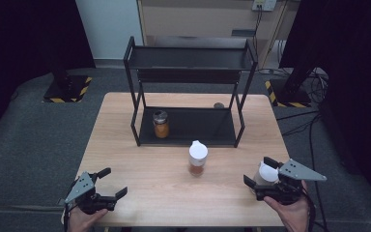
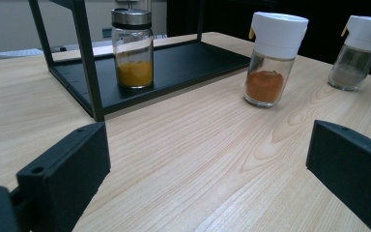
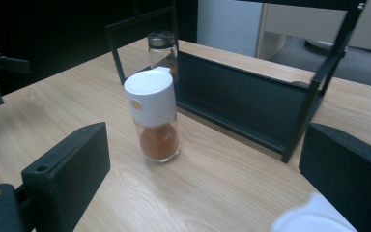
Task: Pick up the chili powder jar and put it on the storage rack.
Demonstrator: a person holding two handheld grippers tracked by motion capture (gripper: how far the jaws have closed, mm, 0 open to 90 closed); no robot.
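On the wooden table (image 1: 125,145), a white-capped jar of red-brown spice (image 1: 197,158) (image 2: 273,58) (image 3: 154,118) stands in front of a black two-tier rack (image 1: 189,58). A silver-lidded jar of orange spice (image 1: 161,124) (image 2: 133,48) (image 3: 162,46) sits at the left of the rack's lower shelf. A second white-capped jar with pale contents (image 1: 268,174) (image 2: 357,50) stands between the wide-apart jaws of my right gripper (image 1: 257,170) (image 3: 205,164), its cap (image 3: 314,217) near the right jaw. My left gripper (image 1: 113,182) (image 2: 207,159) is open over bare wood at the front left.
A small dark round thing (image 1: 218,105) lies on the table behind the rack's right side. The rack's top shelf is bare. Dark curtains and stand bases with yellow-black stripes (image 1: 67,89) flank the table on grey floor.
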